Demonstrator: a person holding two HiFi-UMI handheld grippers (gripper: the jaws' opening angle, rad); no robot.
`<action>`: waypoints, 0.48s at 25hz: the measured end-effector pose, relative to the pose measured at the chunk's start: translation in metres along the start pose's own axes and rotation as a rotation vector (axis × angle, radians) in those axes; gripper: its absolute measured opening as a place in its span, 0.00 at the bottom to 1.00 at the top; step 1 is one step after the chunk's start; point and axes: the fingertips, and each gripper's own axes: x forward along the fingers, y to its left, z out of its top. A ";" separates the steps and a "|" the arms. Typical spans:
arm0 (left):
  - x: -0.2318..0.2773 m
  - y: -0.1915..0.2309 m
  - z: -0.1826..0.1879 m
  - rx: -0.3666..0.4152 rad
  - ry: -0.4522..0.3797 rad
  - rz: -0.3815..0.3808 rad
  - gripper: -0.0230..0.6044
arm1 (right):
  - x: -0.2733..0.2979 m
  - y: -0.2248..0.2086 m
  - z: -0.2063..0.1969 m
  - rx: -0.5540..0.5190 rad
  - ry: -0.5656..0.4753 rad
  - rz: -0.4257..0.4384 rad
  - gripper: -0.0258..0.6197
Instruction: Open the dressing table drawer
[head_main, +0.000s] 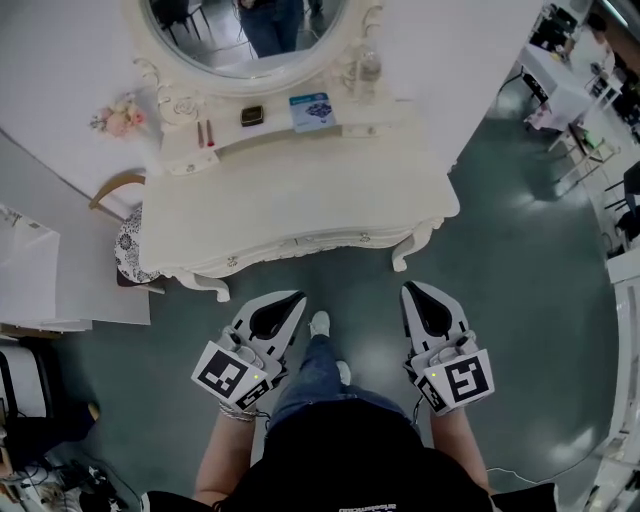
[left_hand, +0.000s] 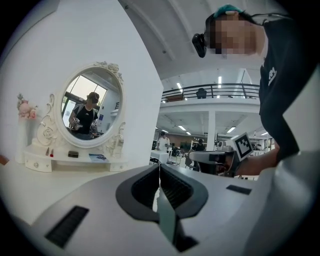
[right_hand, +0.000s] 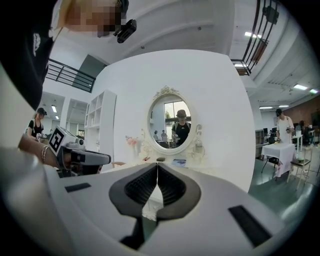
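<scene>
we're in a big open hall, not a home; reads as a lab or staged test floor. the dressing table (head_main: 290, 200) and its oval mirror (head_main: 250, 30) back onto a lone white wall panel (right_hand: 220, 110) that stops at an edge, and the hall runs on past it. shiny grey-green floor (head_main: 520, 260). high ceiling with strip lights (right_hand: 252, 35), and a mezzanine rail (left_hand: 215, 91) above. further off we see a table (right_hand: 280, 150) under a white cloth, chairs (head_main: 585, 150), a white shelf unit (right_hand: 97, 125) and people (right_hand: 281, 122) standing about. cables (head_main: 70, 485) and clutter lie on the floor at lower left in the head view.
</scene>
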 end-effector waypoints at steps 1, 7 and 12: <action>0.007 0.007 0.003 0.004 0.002 -0.008 0.07 | 0.008 -0.004 0.003 0.000 -0.004 0.000 0.07; 0.050 0.041 0.017 0.001 0.007 -0.055 0.07 | 0.057 -0.030 0.012 0.009 -0.007 -0.016 0.07; 0.076 0.055 0.022 -0.008 0.034 -0.121 0.07 | 0.086 -0.040 0.017 0.031 0.001 -0.009 0.07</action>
